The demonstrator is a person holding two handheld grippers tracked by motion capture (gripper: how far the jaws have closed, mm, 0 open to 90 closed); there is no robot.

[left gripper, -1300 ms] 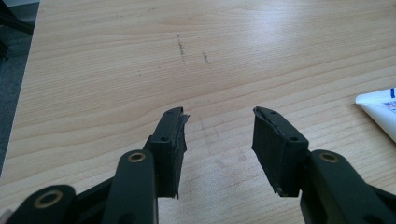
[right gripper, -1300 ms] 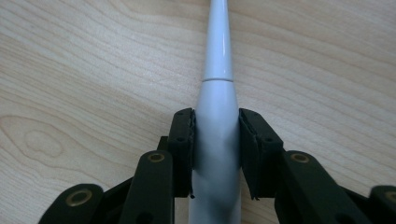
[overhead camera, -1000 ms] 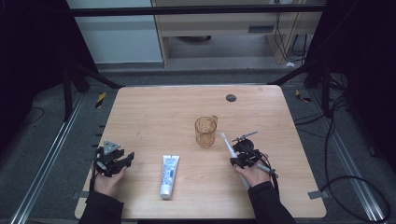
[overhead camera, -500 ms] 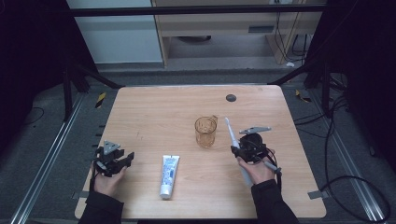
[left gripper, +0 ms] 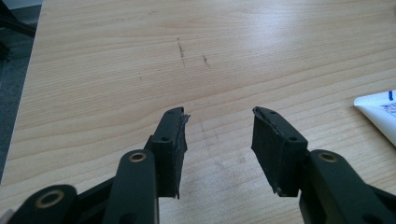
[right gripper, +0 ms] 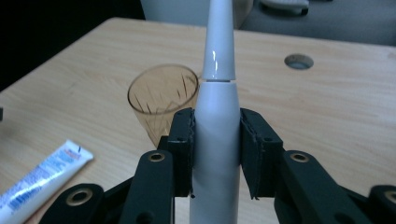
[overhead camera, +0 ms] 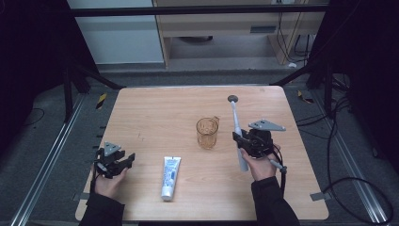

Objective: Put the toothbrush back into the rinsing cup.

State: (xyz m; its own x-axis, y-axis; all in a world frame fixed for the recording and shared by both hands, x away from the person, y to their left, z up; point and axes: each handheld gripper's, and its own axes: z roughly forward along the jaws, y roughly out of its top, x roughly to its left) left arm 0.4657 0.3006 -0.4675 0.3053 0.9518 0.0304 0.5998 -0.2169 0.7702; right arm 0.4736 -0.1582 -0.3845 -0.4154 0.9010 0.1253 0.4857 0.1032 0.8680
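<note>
The right gripper (overhead camera: 244, 143) clamps the white electric toothbrush (overhead camera: 236, 134) by its handle, both pads pressed against the body. A second ago the brush lay low and tilted over the table; now it has been lifted and stands nearly upright, its head pointing away from the person. The amber glass cup (overhead camera: 207, 132) sits just to the left of this gripper, unmoved. The left gripper (overhead camera: 123, 162) has kept its place, jaws apart with nothing between them, and the toothpaste tube (overhead camera: 170, 176) lies just to its right as before.
</note>
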